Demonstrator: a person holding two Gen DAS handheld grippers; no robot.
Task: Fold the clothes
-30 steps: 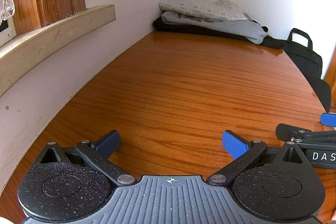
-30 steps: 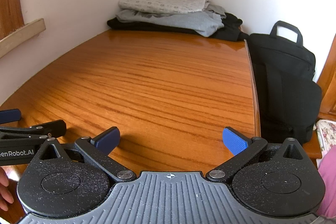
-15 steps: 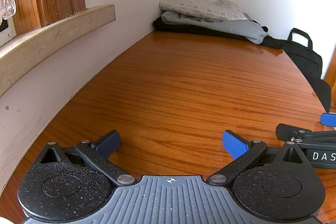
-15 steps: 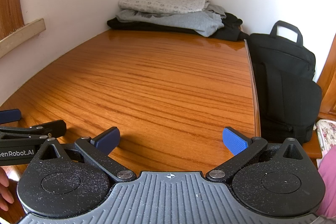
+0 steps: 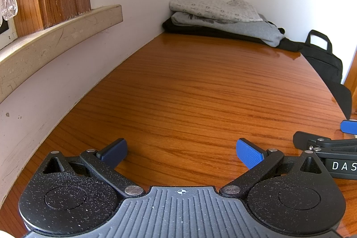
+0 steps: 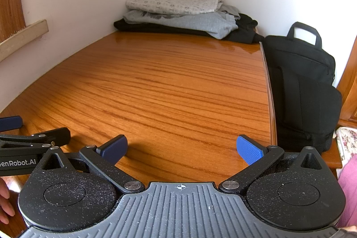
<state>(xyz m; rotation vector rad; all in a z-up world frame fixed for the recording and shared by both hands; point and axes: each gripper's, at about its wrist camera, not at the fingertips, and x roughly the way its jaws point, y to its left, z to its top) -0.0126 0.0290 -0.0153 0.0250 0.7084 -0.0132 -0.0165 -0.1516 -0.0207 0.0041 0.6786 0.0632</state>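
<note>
A pile of clothes (image 5: pixel 221 19) (image 6: pixel 180 12) lies in the far corner of the wooden table (image 5: pixel 200 93) (image 6: pixel 167 86): a pale patterned garment on top, a grey one under it, a black one at the bottom. My left gripper (image 5: pixel 181 152) rests low at the table's near end, open, with nothing between its blue pads. Beside it, my right gripper (image 6: pixel 181 148) is also open and holds nothing. Both are far from the pile. In each wrist view the other gripper shows at the side edge.
White walls run along the table's left side and far end, with a wooden ledge (image 5: pixel 60 35) on the left wall. A black bag (image 6: pixel 301 86) stands against the table's right edge. A hand (image 6: pixel 4 200) shows at lower left, a pink sleeve (image 6: pixel 348 184) at lower right.
</note>
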